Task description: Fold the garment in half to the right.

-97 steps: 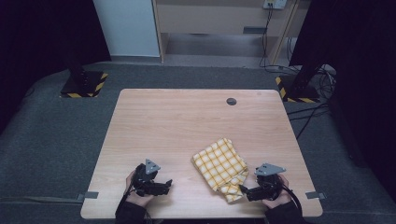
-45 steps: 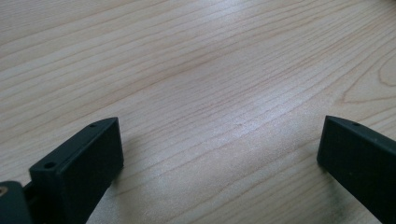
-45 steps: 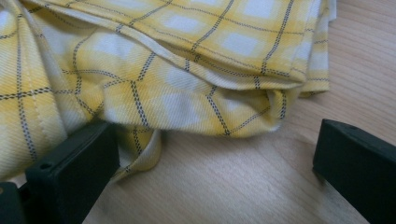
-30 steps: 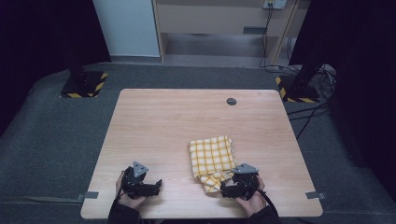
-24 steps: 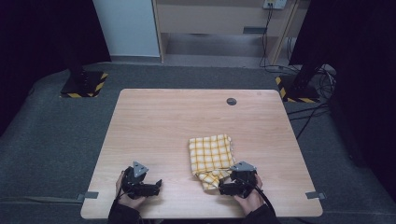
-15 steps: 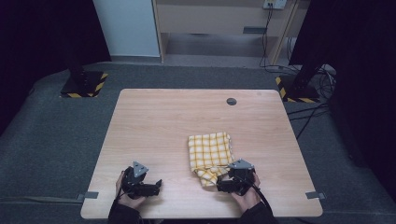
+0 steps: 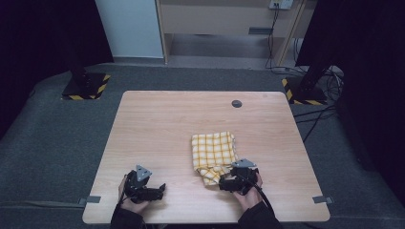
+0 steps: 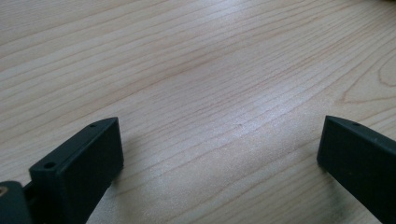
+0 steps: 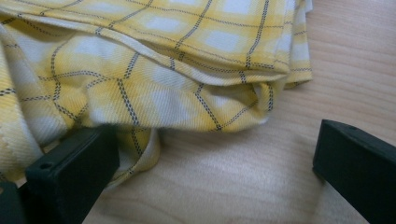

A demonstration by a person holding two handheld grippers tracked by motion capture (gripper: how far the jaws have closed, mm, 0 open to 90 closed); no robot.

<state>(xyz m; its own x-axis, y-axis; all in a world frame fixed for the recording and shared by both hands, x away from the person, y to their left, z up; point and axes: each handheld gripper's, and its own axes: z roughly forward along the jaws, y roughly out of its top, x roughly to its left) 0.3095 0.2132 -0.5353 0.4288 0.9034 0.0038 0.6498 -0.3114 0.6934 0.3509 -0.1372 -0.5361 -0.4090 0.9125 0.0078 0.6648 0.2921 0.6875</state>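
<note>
— Since three seconds ago the yellow checked cloth (image 7: 214,153) has squared up, lower middle of the tabletop (image 7: 157,129).
— Nearest claw?
— Right claw (image 9: 205,172), spread at its lower edge; left claw (image 7: 152,191), spread, sits far left.

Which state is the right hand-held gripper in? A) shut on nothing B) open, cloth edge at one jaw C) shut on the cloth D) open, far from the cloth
B: the right hand-held gripper has its jaws wide apart, with the yellow checked cloth lying against one jaw.
</note>
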